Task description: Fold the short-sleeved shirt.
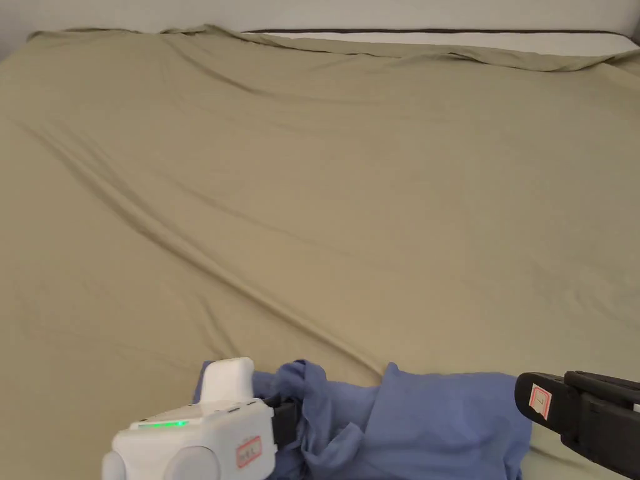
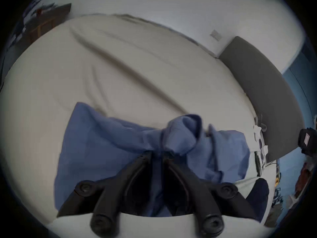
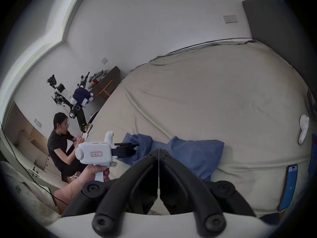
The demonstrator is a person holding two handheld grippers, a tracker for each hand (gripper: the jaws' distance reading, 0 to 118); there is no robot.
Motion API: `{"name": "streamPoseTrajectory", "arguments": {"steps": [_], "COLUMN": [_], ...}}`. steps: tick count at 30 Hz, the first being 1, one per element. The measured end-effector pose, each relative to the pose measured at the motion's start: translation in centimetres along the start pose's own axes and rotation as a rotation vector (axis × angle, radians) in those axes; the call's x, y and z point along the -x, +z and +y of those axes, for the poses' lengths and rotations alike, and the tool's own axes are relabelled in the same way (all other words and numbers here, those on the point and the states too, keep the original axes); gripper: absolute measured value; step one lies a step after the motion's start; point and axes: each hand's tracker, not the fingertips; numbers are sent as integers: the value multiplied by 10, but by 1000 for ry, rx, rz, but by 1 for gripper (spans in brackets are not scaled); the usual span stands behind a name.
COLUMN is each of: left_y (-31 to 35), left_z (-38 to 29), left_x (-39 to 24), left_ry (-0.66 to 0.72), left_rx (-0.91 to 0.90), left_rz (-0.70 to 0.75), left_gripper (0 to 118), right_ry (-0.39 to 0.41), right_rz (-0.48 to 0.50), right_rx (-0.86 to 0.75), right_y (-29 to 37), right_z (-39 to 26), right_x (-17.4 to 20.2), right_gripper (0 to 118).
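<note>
You're working over a wide bed (image 1: 325, 187), covered edge to edge in an olive-tan sheet (image 1: 187, 125). The sheet is loose: long diagonal creases run from the far left toward the near middle, and its far edge is rucked back, baring a strip of white mattress (image 1: 475, 39) along the wall side. A blue shirt (image 1: 412, 425) lies crumpled on the sheet at your near edge, bunched at its left end, flatter to the right. In the right gripper view, a small white object (image 3: 303, 131) rests on the sheet well to the right of the shirt, and a phone (image 3: 289, 188) lies near the bed's edge there, screen up.
</note>
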Motion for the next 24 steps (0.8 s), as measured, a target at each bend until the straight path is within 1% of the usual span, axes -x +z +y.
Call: {"name": "streamPoseTrajectory", "arguments": {"steps": [1,3,4,5,6,7,8,9,11,12,15,17,18,19,21,23,24], "left_y": [0,0,-5,-9,-15,-20,-20,-16,-3,-9,-43,-52,-38,-21,27,76,97], "left_z": [-1,-10,-9,-13,-16,-16,-15,-15,-20,-19,-17,-15,-10,-2,4,5,3], "left_x": [-2,-18,-22,-30,-40,-48,-60,-66,-70,-72,-84,-78,-65,-48,0,40,59], "left_ry": [10,35,30,13,-45,-72,-86,-97,-81,-96,-171,-144,-96,-51,72,151,169], "left_rx": [-18,-78,-48,-50,-44,-35,-45,-65,-120,-85,61,91,61,71,40,-46,-86], "left_rz": [-29,17,12,28,49,64,105,113,30,-18,-52,-55,-102,-181,-429,-525,-512], "left_gripper": [11,11,11,11,11,11,11,11,11,11,11,11,11,11,11,11,11], "right_ry": [1,-2,-3,-5,-6,-7,-4,1,18,22,21,27,34,42,44,42,43], "right_rz": [-1,0,0,3,7,12,18,18,15,18,41,52,61,79,123,155,162], "right_rx": [3,9,10,12,15,19,26,34,42,43,38,20,-4,-33,-90,-125,-139], "right_y": [0,-2,-3,-4,-5,-6,-8,-9,-10,-10,-10,-7,-3,1,13,22,25], "right_z": [0,-1,-2,-3,-4,-5,-6,-6,-7,-8,-7,-5,-4,-3,0,3,5], "right_x": [0,0,1,1,2,3,5,7,11,13,15,19,21,22,23,21,21], "right_gripper": [3,3,3,3,3,3,3,3,3,3,3,3,3,3,3,3,3]}}
